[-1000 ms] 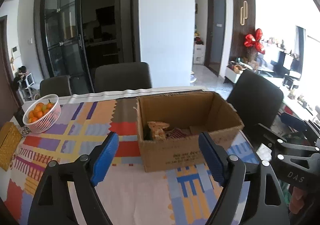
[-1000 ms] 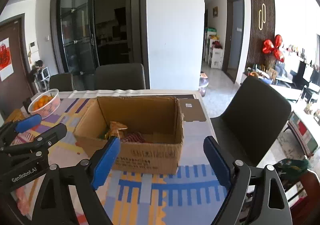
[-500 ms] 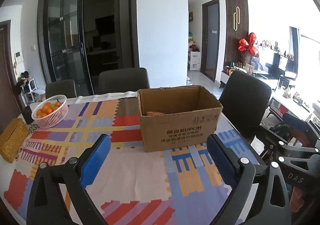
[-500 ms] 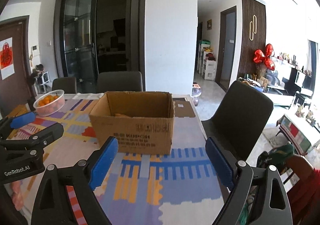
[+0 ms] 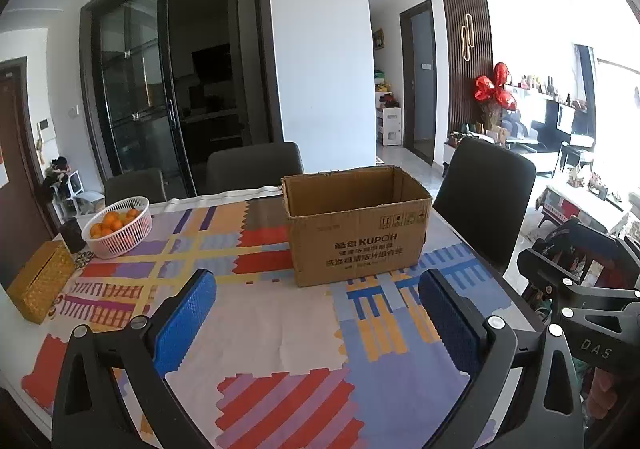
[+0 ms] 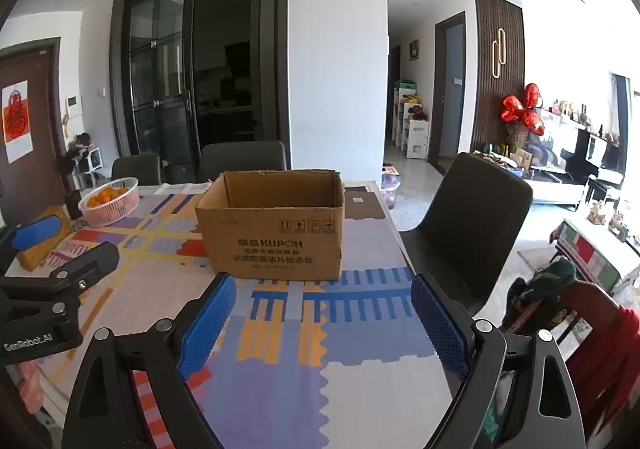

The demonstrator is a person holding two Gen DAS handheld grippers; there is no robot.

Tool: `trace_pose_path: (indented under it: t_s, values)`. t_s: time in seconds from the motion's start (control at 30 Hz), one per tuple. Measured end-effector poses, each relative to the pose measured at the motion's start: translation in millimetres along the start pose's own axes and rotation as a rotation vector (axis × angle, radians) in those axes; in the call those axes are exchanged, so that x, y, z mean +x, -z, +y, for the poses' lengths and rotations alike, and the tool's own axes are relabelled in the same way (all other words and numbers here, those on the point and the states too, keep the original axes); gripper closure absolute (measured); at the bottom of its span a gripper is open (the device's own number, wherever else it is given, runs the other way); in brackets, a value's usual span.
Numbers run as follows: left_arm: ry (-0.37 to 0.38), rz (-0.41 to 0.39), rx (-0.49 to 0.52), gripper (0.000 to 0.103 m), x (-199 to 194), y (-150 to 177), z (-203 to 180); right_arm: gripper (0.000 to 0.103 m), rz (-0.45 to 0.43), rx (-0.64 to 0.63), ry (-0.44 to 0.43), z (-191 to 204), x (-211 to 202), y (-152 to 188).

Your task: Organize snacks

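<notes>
Two grippers hang over the near part of the table, neither holding anything. The left gripper (image 5: 316,313) is spreading its jaws, already very wide, with only the patterned cloth (image 5: 256,329) showing between its blue pads (image 5: 182,325). The right gripper (image 6: 322,319) stands with its jaws wide apart too, and nothing lies between them; its pads touch nothing. Each gripper shows at the edge of the other's view, side by side and apart.

The cardboard box (image 5: 356,229) sits upright on the cloth beyond both grippers, toward the table's far right side, its top open. From these low angles only its inner walls show; what is in it cannot be told, and no snacks are visible anywhere on the table.

At the far left stands a white basket (image 5: 120,229) filled with oranges (image 5: 110,223). Just beside it is a dark cup (image 5: 72,235), and nearer, a yellow woven box (image 5: 40,285) with its lid on.
</notes>
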State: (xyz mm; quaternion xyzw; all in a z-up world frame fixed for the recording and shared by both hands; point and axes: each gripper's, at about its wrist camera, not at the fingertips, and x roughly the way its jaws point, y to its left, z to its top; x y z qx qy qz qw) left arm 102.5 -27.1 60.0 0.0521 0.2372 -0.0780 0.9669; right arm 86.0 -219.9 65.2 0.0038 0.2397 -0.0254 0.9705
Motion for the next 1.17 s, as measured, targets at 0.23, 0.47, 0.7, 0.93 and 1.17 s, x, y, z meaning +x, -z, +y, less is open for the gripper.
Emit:
trace_pose_path:
  t_s: [0.23,0.47,0.7,0.93,1.17]
  values:
    - [-0.001,-0.012,-0.005,0.0,-11.4,2.6,1.7,0.013,-0.026,-0.024,0.014,5.4,-13.4,2.9]
    - [-0.001,-0.011,-0.005,0.0,-17.2,5.0,3.0,0.013,-0.031,-0.035,0.01,8.8,-18.8,5.3]
    - [-0.001,-0.012,-0.005,0.0,-19.6,6.3,3.8,0.013,-0.042,-0.036,0.011,8.6,-25.2,5.7]
    - [-0.004,-0.025,-0.007,0.0,-23.6,5.9,3.7,0.013,-0.044,-0.035,0.011,8.2,-25.7,6.1]
    - [-0.004,-0.025,-0.006,0.0,-23.4,2.6,2.4,0.013,-0.045,-0.032,0.009,7.8,-26.3,6.3]
